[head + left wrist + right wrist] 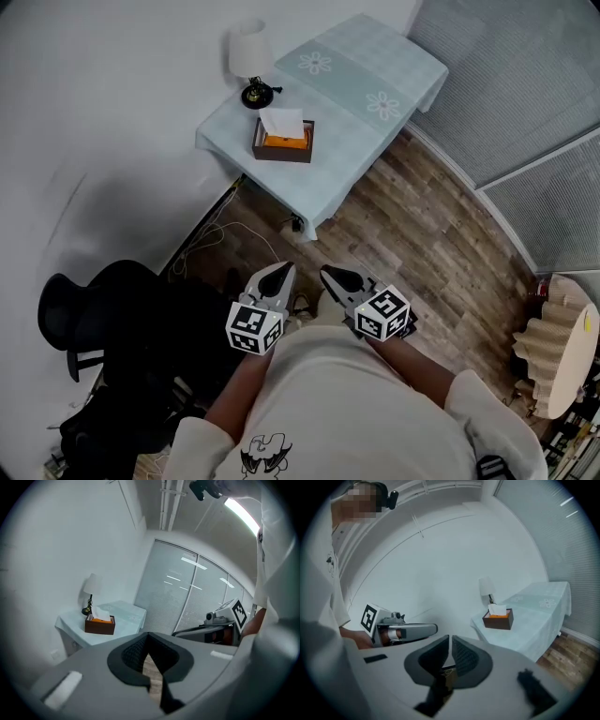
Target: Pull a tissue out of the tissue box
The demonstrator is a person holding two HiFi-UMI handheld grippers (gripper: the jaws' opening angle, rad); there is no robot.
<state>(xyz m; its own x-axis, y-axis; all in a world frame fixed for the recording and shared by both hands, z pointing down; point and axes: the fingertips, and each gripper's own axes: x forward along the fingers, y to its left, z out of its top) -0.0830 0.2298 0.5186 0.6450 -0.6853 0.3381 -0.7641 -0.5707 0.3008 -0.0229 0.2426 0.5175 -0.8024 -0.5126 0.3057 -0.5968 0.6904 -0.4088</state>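
A brown tissue box (pixel 282 139) with an orange top and a white tissue (pixel 282 121) sticking up stands on the table with the pale green cloth (pixel 366 75), far ahead of me. The box also shows small in the left gripper view (pixel 100 625) and in the right gripper view (pixel 498 619). My left gripper (pixel 278 274) and right gripper (pixel 333 276) are side by side close to my body, above the wooden floor and well short of the table. Both point toward the table, slightly downward. Each has its jaws together, left (pixel 149 637) and right (pixel 450 639), with nothing between them.
A small lamp (pixel 251 61) with a white shade stands on the table behind the box. A black office chair (pixel 103 309) is at my left, with loose cables (pixel 220 234) on the floor by the wall. A beige scalloped piece of furniture (pixel 562 347) stands at the right, blinds behind.
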